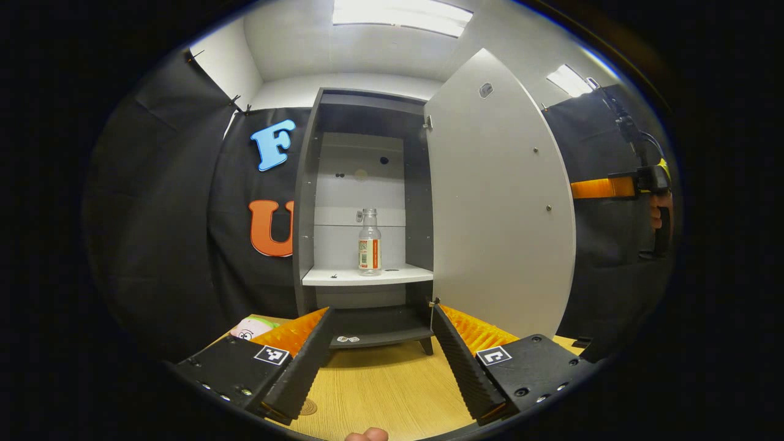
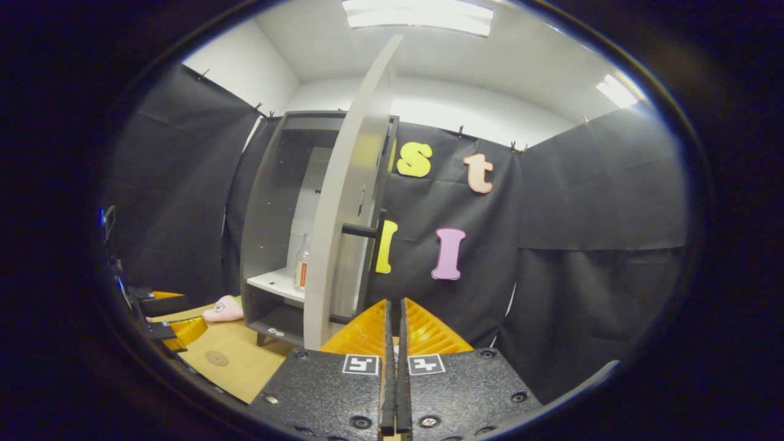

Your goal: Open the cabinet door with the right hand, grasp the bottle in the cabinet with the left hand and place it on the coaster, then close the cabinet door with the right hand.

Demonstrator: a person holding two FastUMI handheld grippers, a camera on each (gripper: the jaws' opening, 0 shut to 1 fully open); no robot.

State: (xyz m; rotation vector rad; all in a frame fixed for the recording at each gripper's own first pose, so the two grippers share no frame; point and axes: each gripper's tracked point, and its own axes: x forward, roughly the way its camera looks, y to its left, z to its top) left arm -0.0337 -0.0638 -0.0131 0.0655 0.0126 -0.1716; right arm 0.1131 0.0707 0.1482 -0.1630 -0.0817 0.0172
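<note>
The grey cabinet [image 1: 304, 202] stands open, its door [image 1: 499, 202] swung out to the right. A clear bottle [image 1: 369, 242] with an orange-and-white label stands upright on the white shelf [image 1: 343, 277]. My left gripper [image 1: 381, 310] is open, low in front of the cabinet and well short of the bottle. A round coaster [image 1: 308, 407] lies on the wooden table [image 1: 392, 380] near the left finger. In the right gripper view, my right gripper [image 2: 395, 304] is shut on nothing, just right of the door's edge [image 2: 343, 233] and below its dark handle [image 2: 361, 231]. The bottle [image 2: 301, 262] peeks out behind the door.
A pink plush toy [image 1: 251, 329] lies on the table left of the cabinet [image 2: 263, 202]. The right gripper [image 1: 612, 187] and the hand holding it [image 1: 661, 214] show past the door's outer edge. The coaster [image 2: 216, 358] and plush toy [image 2: 223, 309] sit left of the cabinet.
</note>
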